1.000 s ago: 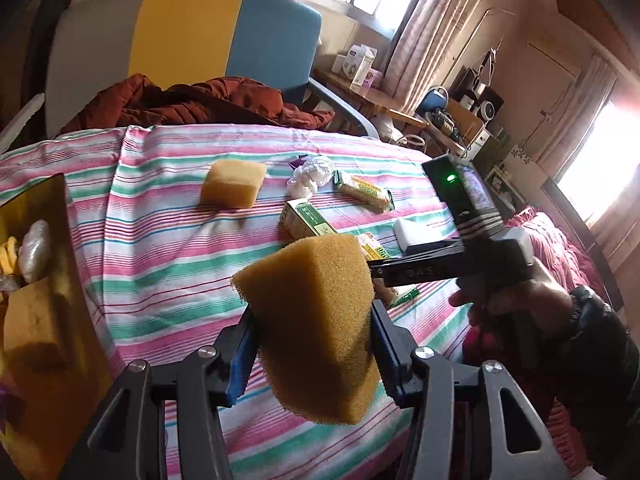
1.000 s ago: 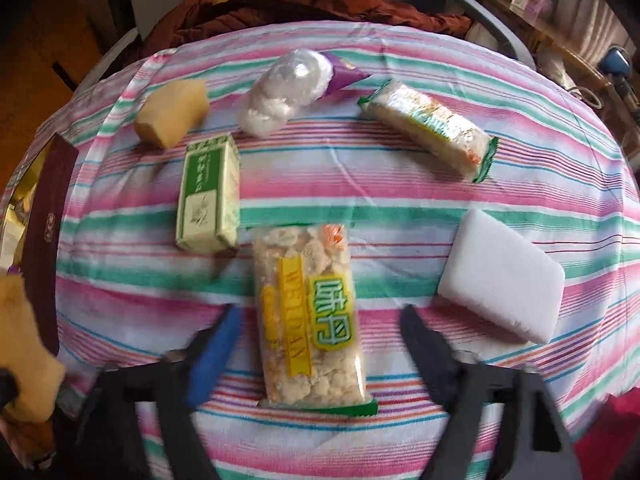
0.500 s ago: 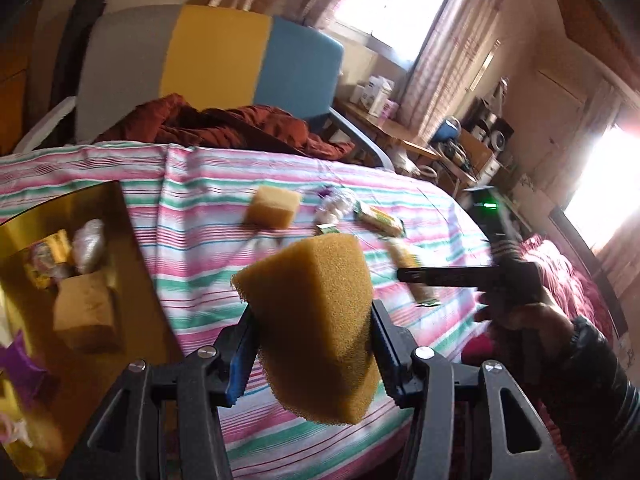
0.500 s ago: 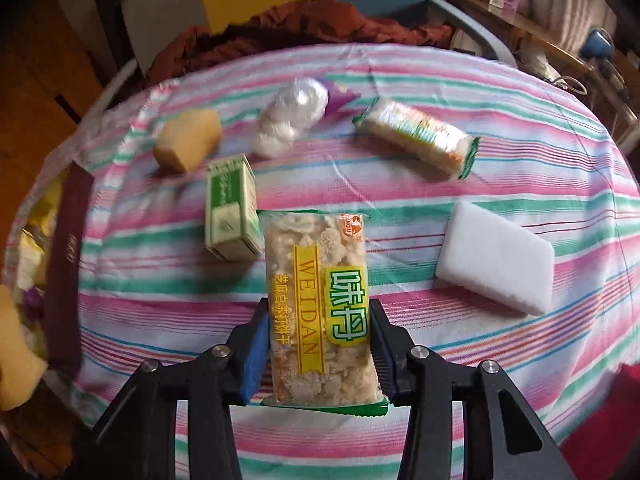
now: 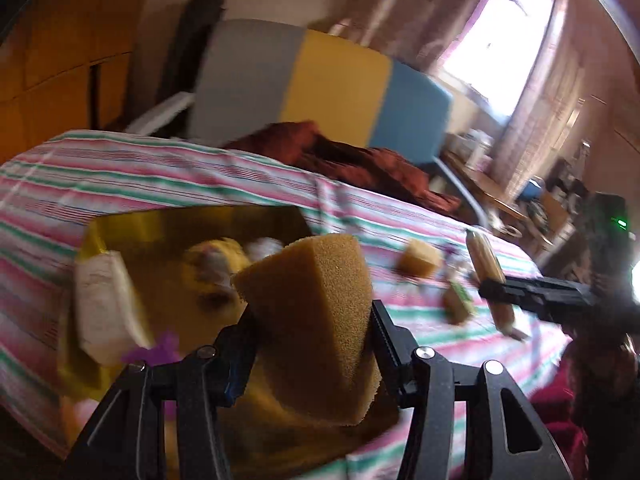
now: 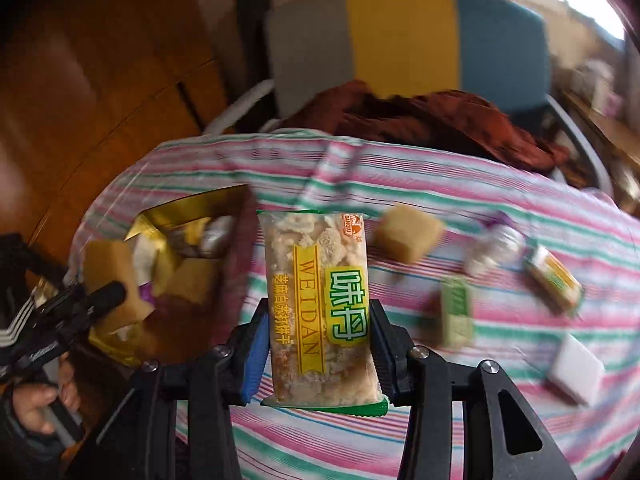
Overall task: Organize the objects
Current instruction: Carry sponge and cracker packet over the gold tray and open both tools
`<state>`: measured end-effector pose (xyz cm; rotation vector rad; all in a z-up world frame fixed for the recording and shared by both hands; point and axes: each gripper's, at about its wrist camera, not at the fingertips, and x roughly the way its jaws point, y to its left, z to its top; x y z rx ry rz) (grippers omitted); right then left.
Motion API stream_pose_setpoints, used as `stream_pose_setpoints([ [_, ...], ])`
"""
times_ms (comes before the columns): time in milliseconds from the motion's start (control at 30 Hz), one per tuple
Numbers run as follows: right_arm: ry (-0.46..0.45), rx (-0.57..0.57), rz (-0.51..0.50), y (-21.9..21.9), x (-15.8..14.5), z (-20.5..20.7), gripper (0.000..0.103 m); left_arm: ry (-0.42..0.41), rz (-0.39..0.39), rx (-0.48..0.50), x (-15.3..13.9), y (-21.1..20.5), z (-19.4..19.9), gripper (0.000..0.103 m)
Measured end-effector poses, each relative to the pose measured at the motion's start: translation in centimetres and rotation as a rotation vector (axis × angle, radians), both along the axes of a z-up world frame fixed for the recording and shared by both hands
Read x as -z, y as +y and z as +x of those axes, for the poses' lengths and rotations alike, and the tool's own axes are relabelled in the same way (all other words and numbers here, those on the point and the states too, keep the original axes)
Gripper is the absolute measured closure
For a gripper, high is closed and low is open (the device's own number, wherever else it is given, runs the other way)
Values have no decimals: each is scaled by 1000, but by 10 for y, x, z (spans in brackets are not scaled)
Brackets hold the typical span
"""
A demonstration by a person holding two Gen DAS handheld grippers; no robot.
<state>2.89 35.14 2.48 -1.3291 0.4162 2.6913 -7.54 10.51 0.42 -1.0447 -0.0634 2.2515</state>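
My left gripper (image 5: 312,344) is shut on a yellow-brown sponge (image 5: 316,320), held above the near end of a gold box (image 5: 120,224) that lies on the striped tablecloth. In the box I see a white block (image 5: 104,308), another sponge piece and wrapped items. My right gripper (image 6: 318,344) is shut on a snack packet marked WEIDAN (image 6: 320,304), lifted off the table. In the right wrist view the gold box (image 6: 180,212) is at the left, with the left gripper (image 6: 92,300) and its sponge over it. In the left wrist view the right gripper (image 5: 494,294) shows at the right with the packet (image 5: 486,264).
On the cloth lie a second sponge (image 6: 408,232), a clear wrapped bundle (image 6: 496,248), a green box (image 6: 456,312), a green-edged snack bar (image 6: 554,280) and a white block (image 6: 576,368). A chair (image 6: 404,40) with a red-brown garment (image 6: 420,116) stands behind the table.
The right gripper closed on the WEIDAN packet and lifted it off the cloth, swinging left. The left gripper carried its sponge left, from beside the gold box to above it.
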Motion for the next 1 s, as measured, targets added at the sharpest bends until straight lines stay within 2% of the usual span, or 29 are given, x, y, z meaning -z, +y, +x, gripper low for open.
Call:
stream_pose_setpoints([
  [200,-12,-131,-7,-59,14,-59,57,38,-74,-125,0,-27,-35,48],
  [400,-43,-132,-2,-84,32,-109,55,44,-118,-210,3,-41,-55,43],
  [467,-55,-133,-5,-90,37,-118,54,46,-108,-222,3,-44,-55,41],
  [500,-52,-131,-2,-93,38,-120,54,53,-110,-227,3,-45,-53,38],
  [533,-51,-131,-3,-95,39,-121,49,60,-117,-231,3,-45,-51,36],
  [567,-50,-130,-5,-98,40,-120,39,61,-120,-235,3,-45,-51,32],
  [600,-50,-127,-4,-99,40,-119,35,56,-118,-238,3,-46,-50,31],
  [800,-54,-124,1,-105,43,-104,33,60,-99,-240,-1,-48,-37,29],
  [867,-47,-114,8,-107,42,-97,27,62,-96,-238,-3,-48,-32,28],
  [1000,-25,-95,45,-112,38,-81,21,64,-88,-235,-6,-48,-20,28],
])
